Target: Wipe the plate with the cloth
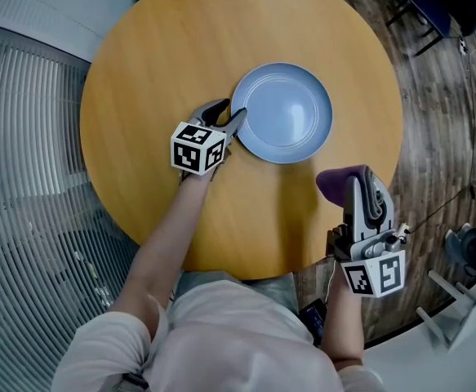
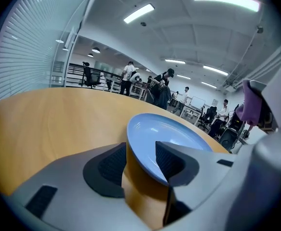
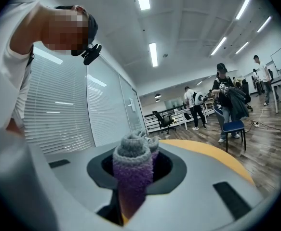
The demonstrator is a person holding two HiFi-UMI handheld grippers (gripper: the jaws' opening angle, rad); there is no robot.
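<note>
A light blue plate [image 1: 282, 113] lies flat on the round wooden table [image 1: 156, 64]. My left gripper [image 1: 228, 114] is at the plate's left rim. In the left gripper view the plate [image 2: 179, 131] has its near rim between the wide-set jaws of that gripper [image 2: 141, 165]; a gap of table shows beside the rim and the pads do not press on it. My right gripper [image 1: 362, 188] hovers at the table's near right edge, shut on a rolled purple and grey cloth [image 1: 335, 183]. In the right gripper view the cloth [image 3: 133, 170] stands up between the pads.
The table's edge curves close under the right gripper, with wooden floor [image 1: 433, 137] beyond it. Window blinds [image 1: 25, 178] run along the left. A chair [image 1: 429, 6] stands at the upper right. Several people and desks [image 2: 164, 88] show far behind the table.
</note>
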